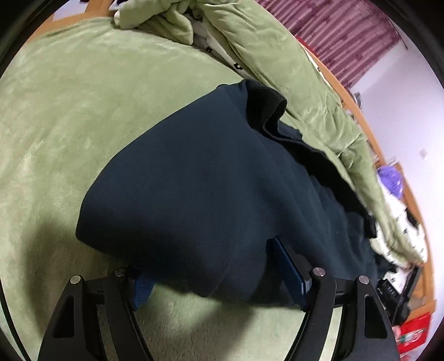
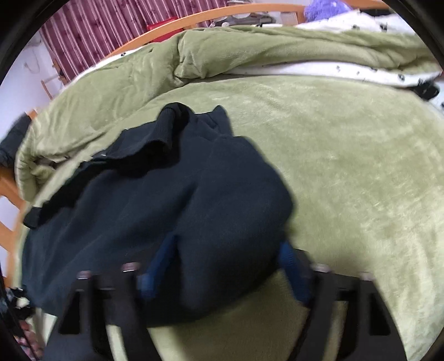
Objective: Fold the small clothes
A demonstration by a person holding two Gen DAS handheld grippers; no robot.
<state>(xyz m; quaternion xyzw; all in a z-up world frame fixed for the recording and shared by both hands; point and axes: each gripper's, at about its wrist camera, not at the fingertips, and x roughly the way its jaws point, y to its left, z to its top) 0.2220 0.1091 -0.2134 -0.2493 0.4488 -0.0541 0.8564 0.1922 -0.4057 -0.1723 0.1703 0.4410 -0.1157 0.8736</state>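
A dark navy garment lies folded and thick on the green fleece bed cover. Its black ribbed cuff lies at the far end. My left gripper reaches under the near edge, jaws wide. The cloth drapes over its left finger, and the inner face of its blue right pad shows bare. My right gripper has a bulging fold of the same garment filling the gap, and both blue pads sit against the cloth. Its view is blurred.
A bunched green duvet with white patterned lining runs along the far side. Behind it are the wooden bed frame and a maroon striped curtain. A red box and a purple item sit off the bed.
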